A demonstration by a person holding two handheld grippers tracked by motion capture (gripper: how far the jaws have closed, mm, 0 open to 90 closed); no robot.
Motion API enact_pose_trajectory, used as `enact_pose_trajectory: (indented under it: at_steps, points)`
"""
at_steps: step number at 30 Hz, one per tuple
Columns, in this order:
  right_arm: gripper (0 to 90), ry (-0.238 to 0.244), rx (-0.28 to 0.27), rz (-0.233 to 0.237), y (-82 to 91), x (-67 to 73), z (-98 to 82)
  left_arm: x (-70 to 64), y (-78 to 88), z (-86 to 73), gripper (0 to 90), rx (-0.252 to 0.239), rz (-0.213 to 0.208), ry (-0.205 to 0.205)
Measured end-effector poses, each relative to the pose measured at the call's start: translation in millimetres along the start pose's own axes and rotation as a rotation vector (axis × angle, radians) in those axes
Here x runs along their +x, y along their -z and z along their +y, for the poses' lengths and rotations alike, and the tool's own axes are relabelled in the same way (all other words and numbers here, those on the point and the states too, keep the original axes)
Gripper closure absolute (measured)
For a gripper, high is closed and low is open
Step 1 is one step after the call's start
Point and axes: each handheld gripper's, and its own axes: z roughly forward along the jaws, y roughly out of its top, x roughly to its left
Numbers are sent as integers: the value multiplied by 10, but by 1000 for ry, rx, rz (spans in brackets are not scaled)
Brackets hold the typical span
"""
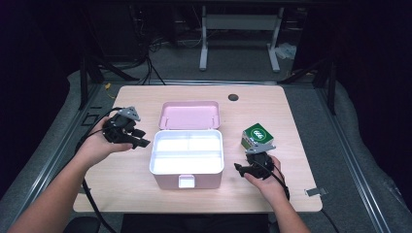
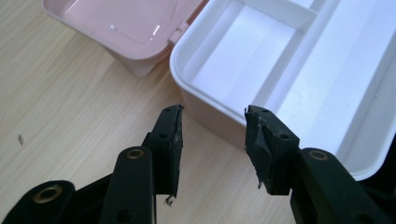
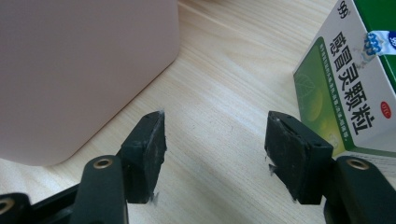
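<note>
A pink storage box stands open mid-table, with a white divided tray inside and its pink lid folded back behind it. Left of the box a hand holds my left gripper above the table. In the left gripper view its jaws are open and bare, aimed at the tray's near corner. A green and white medicine box sits right of the pink box. My right gripper rests just in front of it. It is open over bare wood, between the pink wall and the medicine box.
The wooden table has a dark round hole near its back edge and a small metal clip at its front right corner. Grey floor and a white stand frame lie beyond the table.
</note>
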Motion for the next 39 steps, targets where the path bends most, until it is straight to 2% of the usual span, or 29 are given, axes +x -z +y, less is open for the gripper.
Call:
enact_pose_trajectory:
  at_steps: [1, 2, 3, 4, 6, 12, 13, 17, 24, 28, 39]
  points:
    - [379, 4, 0, -1, 1, -1, 0, -33, -9, 67, 578, 20, -1, -36]
    - [380, 3, -1, 0, 1, 2, 1, -41, -12, 92, 584, 29, -3, -53]
    - [380, 3, -1, 0, 1, 2, 1, -41, -12, 92, 591, 29, -3, -53]
    - [381, 5, 1, -1, 1, 1, 1, -67, -30, 156, 596, 60, 4, -74]
    - [383, 5, 4, 1, 0, 1, 1, -86, -43, 202, 606, 75, 6, -95]
    - [383, 13, 7, 7, -1, 1, 2, -139, -94, 332, 622, 113, -17, -133]
    - [383, 11, 4, 19, -3, 3, 2, -139, -94, 332, 622, 113, -17, -133]
    - [383, 14, 9, 12, -3, 13, 3, -181, -146, 410, 615, 136, -42, -139]
    - [383, 15, 10, 12, -6, 4, 1, -273, -298, 573, 614, 209, -62, -196]
    - [383, 17, 9, 15, -6, 6, 2, -311, -366, 634, 616, 228, -79, -213]
    - [384, 16, 7, 20, -4, 11, 2, -417, -523, 781, 624, 280, -87, -277]
